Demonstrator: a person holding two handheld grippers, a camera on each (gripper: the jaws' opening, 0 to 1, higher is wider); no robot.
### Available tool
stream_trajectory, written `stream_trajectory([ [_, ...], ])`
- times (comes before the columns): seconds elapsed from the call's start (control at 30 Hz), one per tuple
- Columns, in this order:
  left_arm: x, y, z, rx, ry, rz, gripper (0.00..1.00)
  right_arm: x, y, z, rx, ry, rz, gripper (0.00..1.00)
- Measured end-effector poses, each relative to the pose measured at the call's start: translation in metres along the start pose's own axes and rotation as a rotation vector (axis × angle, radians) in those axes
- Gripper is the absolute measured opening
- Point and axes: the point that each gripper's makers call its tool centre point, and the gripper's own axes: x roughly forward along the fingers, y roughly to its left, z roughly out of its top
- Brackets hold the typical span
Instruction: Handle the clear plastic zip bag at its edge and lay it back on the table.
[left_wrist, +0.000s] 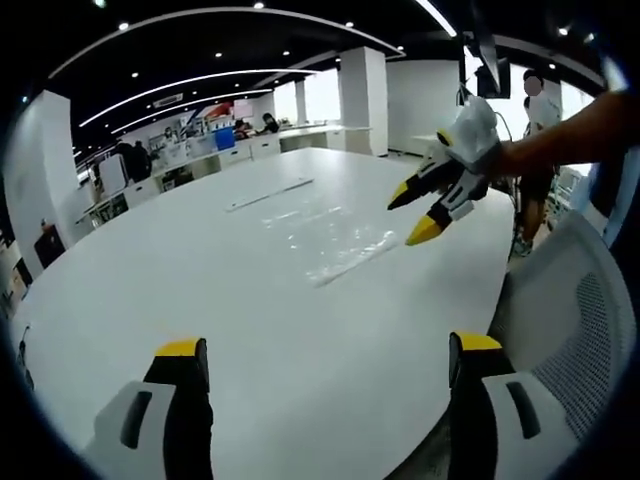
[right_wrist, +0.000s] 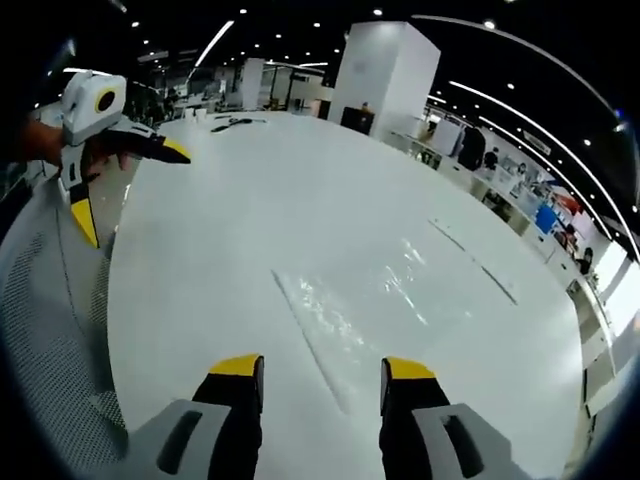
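Note:
The clear plastic zip bag (left_wrist: 335, 245) lies flat on the white table (left_wrist: 200, 290), glinting, with its zip edge toward me. My left gripper (left_wrist: 325, 350) is open wide, low over the table and short of the bag. From the right, my right gripper (left_wrist: 412, 215) hovers open just above the bag's right end. In the right gripper view, that gripper (right_wrist: 323, 367) is open with the bag (right_wrist: 370, 300) just ahead of its fingertips. The left gripper (right_wrist: 130, 190) shows open at the upper left, held by a hand.
A long clear strip (left_wrist: 270, 193) lies farther along the table (right_wrist: 250, 190). A grey mesh chair (left_wrist: 585, 320) stands at the table's edge beside me, its back (right_wrist: 50, 330) close to the left gripper. A white pillar (left_wrist: 365, 100), desks and people are in the background.

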Motion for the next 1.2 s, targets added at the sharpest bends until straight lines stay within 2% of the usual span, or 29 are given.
stream_trajectory([
  [0.27, 0.002, 0.0, -0.004, -0.003, 0.009, -0.011, 0.98, 0.012, -0.005, -0.005, 0.02, 0.027, 0.024, 0.35],
  [0.6, 0.0, -0.002, -0.004, 0.007, 0.019, -0.018, 0.96, 0.025, -0.005, -0.011, 0.023, 0.066, 0.052, 0.32],
  [0.73, 0.0, -0.001, -0.002, 0.003, 0.016, -0.016, 0.96, 0.03, -0.007, -0.014, 0.007, 0.079, 0.055, 0.25],
  [1.0, -0.002, 0.004, -0.002, 0.012, 0.019, -0.009, 0.95, 0.038, -0.009, -0.019, 0.024, 0.106, 0.078, 0.25],
  [1.2, -0.004, 0.006, -0.002, 0.017, 0.023, -0.005, 0.95, 0.045, -0.014, -0.025, 0.049, 0.122, 0.091, 0.2],
])
